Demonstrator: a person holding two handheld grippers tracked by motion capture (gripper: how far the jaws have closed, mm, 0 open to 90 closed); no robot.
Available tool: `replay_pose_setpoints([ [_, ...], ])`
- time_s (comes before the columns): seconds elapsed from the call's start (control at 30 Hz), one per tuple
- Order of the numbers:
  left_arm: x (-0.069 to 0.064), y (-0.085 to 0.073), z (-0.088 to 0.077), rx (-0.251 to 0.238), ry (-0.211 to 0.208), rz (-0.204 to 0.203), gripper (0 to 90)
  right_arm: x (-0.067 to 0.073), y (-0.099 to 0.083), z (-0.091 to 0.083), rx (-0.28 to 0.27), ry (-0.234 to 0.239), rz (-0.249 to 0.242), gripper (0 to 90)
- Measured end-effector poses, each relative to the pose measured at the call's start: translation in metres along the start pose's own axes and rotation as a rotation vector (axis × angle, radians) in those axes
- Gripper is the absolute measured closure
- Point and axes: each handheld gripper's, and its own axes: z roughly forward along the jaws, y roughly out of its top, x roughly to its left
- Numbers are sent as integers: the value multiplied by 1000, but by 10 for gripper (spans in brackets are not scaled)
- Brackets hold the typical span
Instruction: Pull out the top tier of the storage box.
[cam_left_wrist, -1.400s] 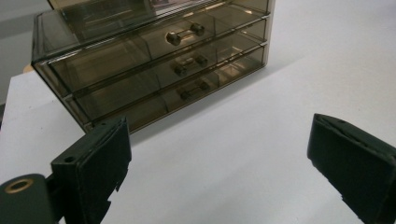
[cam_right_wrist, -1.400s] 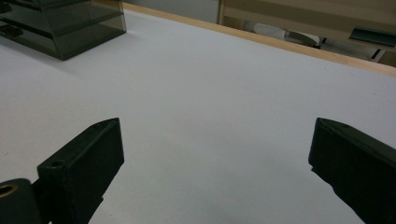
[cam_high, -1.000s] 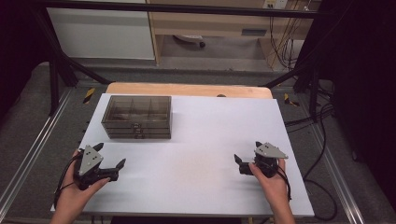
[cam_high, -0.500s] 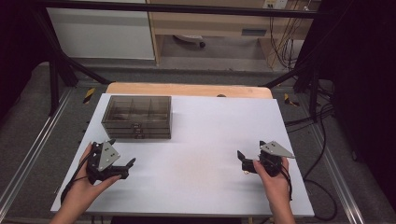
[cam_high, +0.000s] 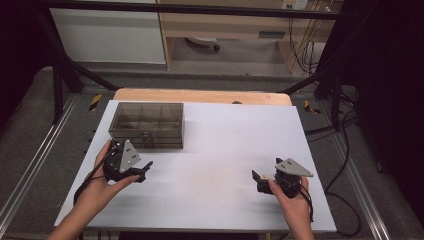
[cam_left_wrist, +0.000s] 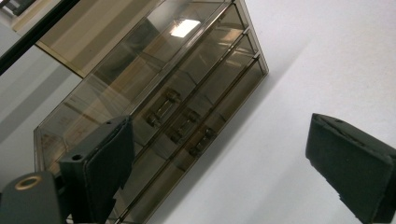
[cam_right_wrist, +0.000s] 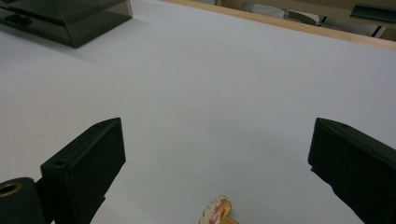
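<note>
Beside the drawer box (cam_high: 146, 125), left tongs (cam_high: 142, 171) agape; right tongs (cam_high: 257, 181) agape over bare table (cam_high: 220, 145).

White counter (cam_high: 220, 150), matte top, bare wood strip along far edge. Smoked transparent plastic drawer organizer (cam_high: 147, 124) sits directly on it, far-left area, near far edge; three stacked drawers with small handles facing person, as left gripper view shows (cam_left_wrist: 177, 112). Small orange-and-white object (cam_right_wrist: 216, 212) lies on counter at bottom of right gripper view, partly cut off, too small to identify. Small dark spot (cam_high: 237, 103) at far edge, unclear.
</note>
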Motion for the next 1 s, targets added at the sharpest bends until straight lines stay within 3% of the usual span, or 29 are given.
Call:
replay_pose_setpoints([
  [0.23, 0, 0, 5, 5, 8, 27, 81, -3, -7, 4, 33, -25, -57, 44],
  [0.33, 5, -1, 8, 9, 14, 15, 83, -3, -7, 4, 29, -26, -52, 44],
  [0.43, 8, -1, 11, 20, 39, 31, 93, -3, -9, 5, 36, -25, -59, 44],
  [0.53, 10, -2, 10, 1, 104, 35, 137, 0, -9, 4, 42, -29, -76, 44],
  [0.63, 13, -3, 11, 6, 111, 31, 134, 2, -9, 4, 42, -30, -85, 44],
  [0.77, 18, -1, 12, 21, 143, 73, 159, 4, -8, 6, 47, -28, -96, 44],
  [1.0, 21, 5, 16, 32, 166, 94, 205, 6, -9, 8, 61, -37, -125, 46],
])
